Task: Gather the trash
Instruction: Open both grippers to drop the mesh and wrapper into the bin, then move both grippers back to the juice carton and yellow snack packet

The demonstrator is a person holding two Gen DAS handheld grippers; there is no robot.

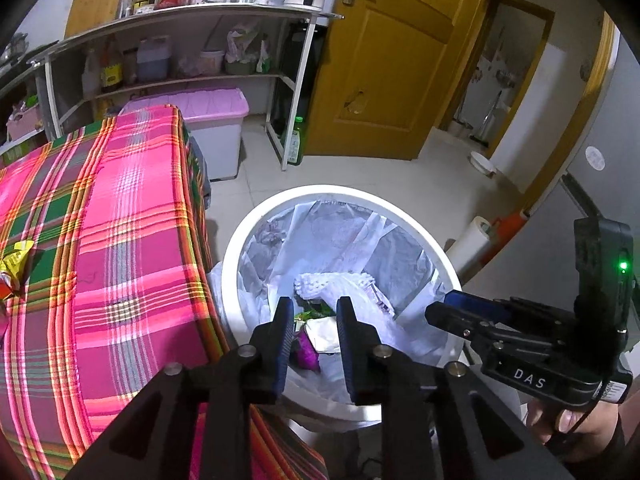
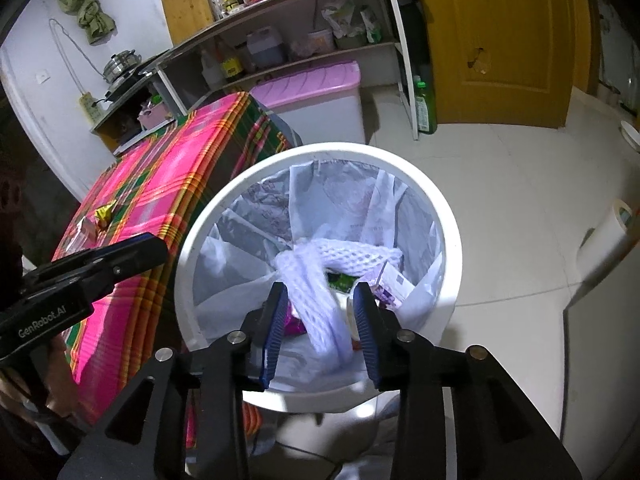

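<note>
A white trash bin [image 1: 236, 248] [image 2: 400, 160] lined with a thin plastic bag stands on the floor beside the table. Inside lie a white foam net [image 1: 340, 284] [image 2: 360, 254], a purple wrapper [image 1: 306, 350] and green scraps. My left gripper [image 1: 314, 312] hovers over the bin's near rim, open, with nothing between its pads. My right gripper [image 2: 320, 296] also hangs above the bin, open. A blurred strand of foam net shows between its jaws, and the pads do not press it. Each gripper appears in the other's view [image 1: 440, 312] [image 2: 156, 248]. A yellow wrapper [image 1: 16, 256] [image 2: 105, 213] lies on the table.
The table carries a pink plaid cloth [image 1: 120, 200] [image 2: 180, 168], its edge against the bin. Behind stand a pink-lidded storage box [image 1: 216, 120], a metal shelf [image 1: 180, 20] of bottles, a green bottle [image 2: 425, 108] and a wooden door [image 1: 392, 60]. A paper roll [image 2: 608, 236] lies on the floor.
</note>
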